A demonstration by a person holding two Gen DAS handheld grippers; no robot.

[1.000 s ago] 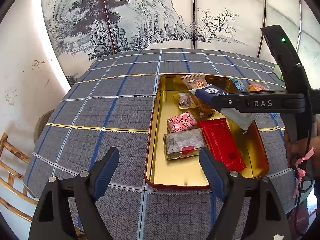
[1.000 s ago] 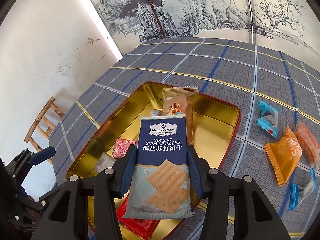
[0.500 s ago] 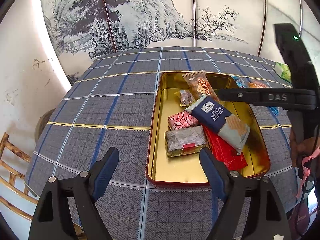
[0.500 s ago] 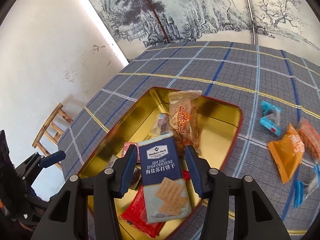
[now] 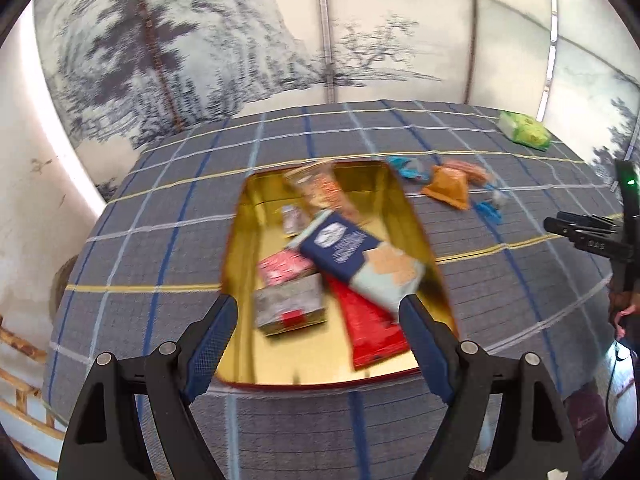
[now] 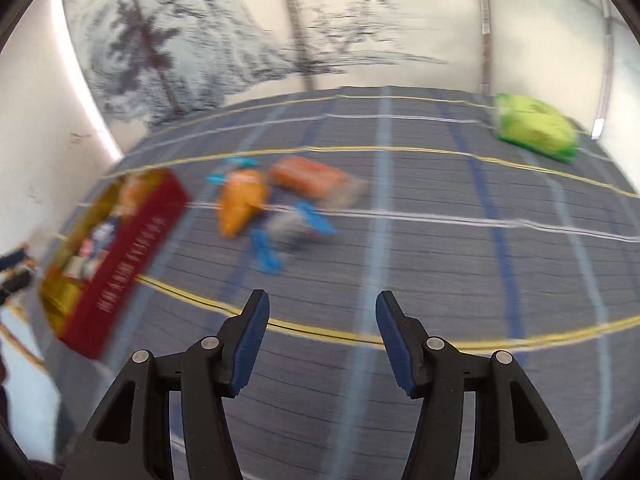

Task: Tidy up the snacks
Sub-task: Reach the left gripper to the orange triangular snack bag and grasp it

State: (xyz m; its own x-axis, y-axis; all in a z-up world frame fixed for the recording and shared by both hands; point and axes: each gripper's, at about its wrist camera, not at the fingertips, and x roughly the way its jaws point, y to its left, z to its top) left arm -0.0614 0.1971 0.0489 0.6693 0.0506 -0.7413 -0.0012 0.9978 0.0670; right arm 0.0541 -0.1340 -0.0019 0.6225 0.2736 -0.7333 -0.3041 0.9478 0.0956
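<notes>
A red tin with a gold inside (image 5: 240, 240) lies on the checked cloth and holds several snacks, with the blue soda cracker pack (image 5: 356, 258) on top. My left gripper (image 5: 320, 344) is open and empty above the tin's near edge. My right gripper (image 6: 320, 336) is open and empty over bare cloth, to the right of the tin (image 6: 120, 256); it also shows at the right edge of the left wrist view (image 5: 588, 232). Loose orange (image 6: 240, 204) and blue-wrapped (image 6: 266, 256) snacks lie ahead of it. Both views are blurred.
A green packet (image 6: 532, 128) lies at the far right of the table (image 6: 440, 260). A painted screen stands behind the table. A wooden chair (image 5: 16, 364) is at the left, below the table edge.
The right gripper let go of the cracker pack into the tin, then swung right, away from the tin towards the loose snacks. The left gripper shifted a little over the tin.
</notes>
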